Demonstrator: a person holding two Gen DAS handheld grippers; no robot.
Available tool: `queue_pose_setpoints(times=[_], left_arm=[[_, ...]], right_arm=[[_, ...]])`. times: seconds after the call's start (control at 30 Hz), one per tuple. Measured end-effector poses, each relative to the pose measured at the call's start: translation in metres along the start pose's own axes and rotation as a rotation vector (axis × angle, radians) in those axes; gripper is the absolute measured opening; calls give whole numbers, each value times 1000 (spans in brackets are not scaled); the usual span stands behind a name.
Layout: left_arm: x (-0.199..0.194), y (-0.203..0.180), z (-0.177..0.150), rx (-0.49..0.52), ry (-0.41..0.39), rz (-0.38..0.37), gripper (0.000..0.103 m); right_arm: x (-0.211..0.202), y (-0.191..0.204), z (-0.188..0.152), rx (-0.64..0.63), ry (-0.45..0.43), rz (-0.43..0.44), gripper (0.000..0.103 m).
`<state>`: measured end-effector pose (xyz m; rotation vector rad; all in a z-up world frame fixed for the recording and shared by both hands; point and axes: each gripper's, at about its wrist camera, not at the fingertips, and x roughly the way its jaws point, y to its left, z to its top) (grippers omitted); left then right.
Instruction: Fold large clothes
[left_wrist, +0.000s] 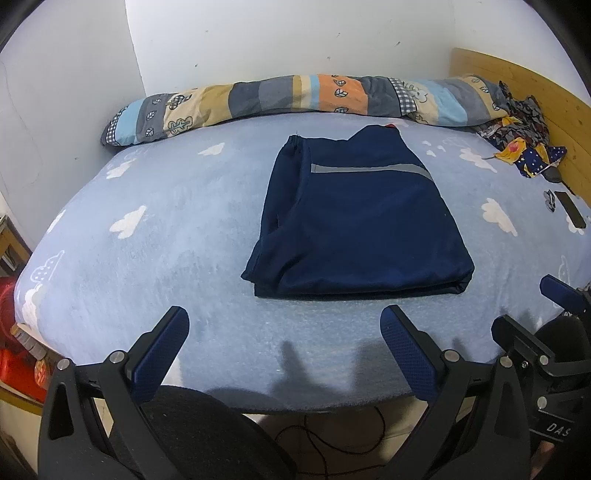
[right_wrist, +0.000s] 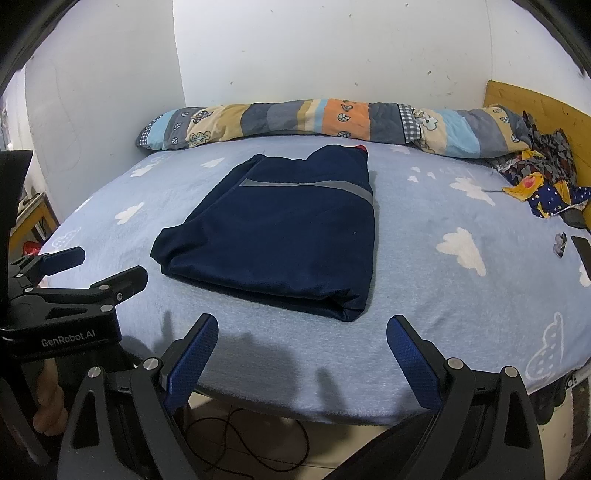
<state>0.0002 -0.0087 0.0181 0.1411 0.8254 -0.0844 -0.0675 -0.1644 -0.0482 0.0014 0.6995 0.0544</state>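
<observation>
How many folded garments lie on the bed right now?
1: a folded navy-blue garment with a grey reflective stripe, lying at the middle of the light-blue cloud-print bed sheet. The crumpled patterned fabric heap by the wooden headboard isn't folded and may hide more.

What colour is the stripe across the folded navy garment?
Grey, a reflective-looking stripe across the garment; clearest in the left wrist view.

The left gripper (left_wrist: 284, 332) is held level, jaws spread wide. The right gripper (right_wrist: 301, 338) matches, alongside it. Both hold nothing.
</observation>
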Motion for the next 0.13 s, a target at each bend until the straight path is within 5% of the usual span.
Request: queue_pose_setpoints(times=[0.13], left_arm=[[3,9,3,-26,9,-6,103]], right_arm=[[3,-6,5,34,13,9,95]])
